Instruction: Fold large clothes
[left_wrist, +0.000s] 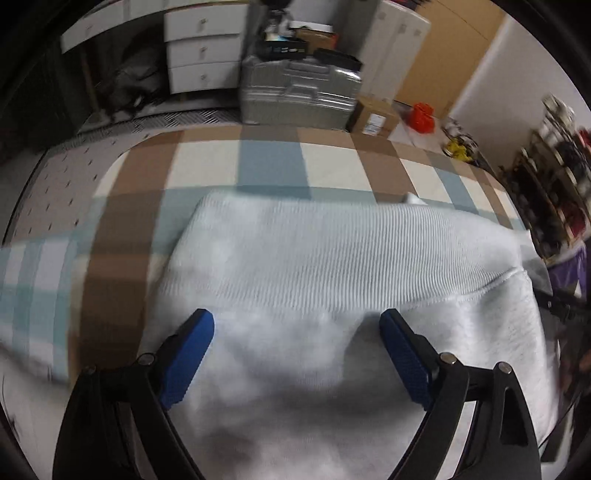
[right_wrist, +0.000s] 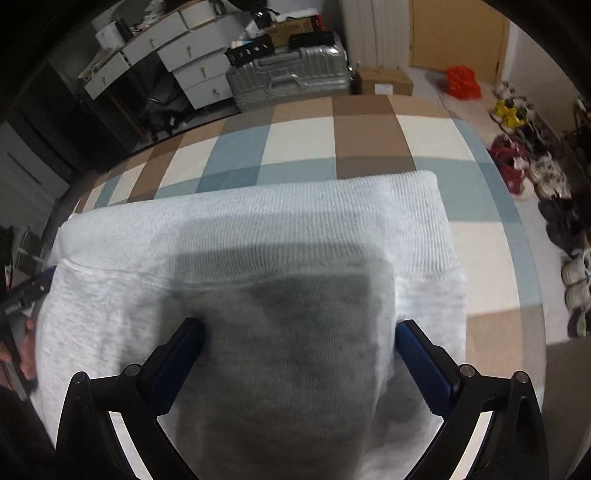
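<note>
A light grey sweatshirt (left_wrist: 332, 266) lies on a checked bedspread (left_wrist: 266, 158), its ribbed hem at the far side. My left gripper (left_wrist: 297, 326) is open just above the grey fabric, blue pads wide apart, nothing between them. In the right wrist view the same sweatshirt (right_wrist: 258, 229) fills the middle, with its ribbed band (right_wrist: 406, 221) across the far edge. My right gripper (right_wrist: 300, 334) is open over the fabric, casting a dark shadow on it. The other gripper shows at the left edge of the right wrist view (right_wrist: 22, 295).
A silver suitcase (right_wrist: 288, 77) and white drawers (right_wrist: 192, 62) stand beyond the bed. A cardboard box (right_wrist: 384, 83) and a red bag (right_wrist: 461, 83) lie on the floor. Several shoes (right_wrist: 546, 184) line the right side. The bedspread (right_wrist: 303, 144) extends beyond the sweatshirt.
</note>
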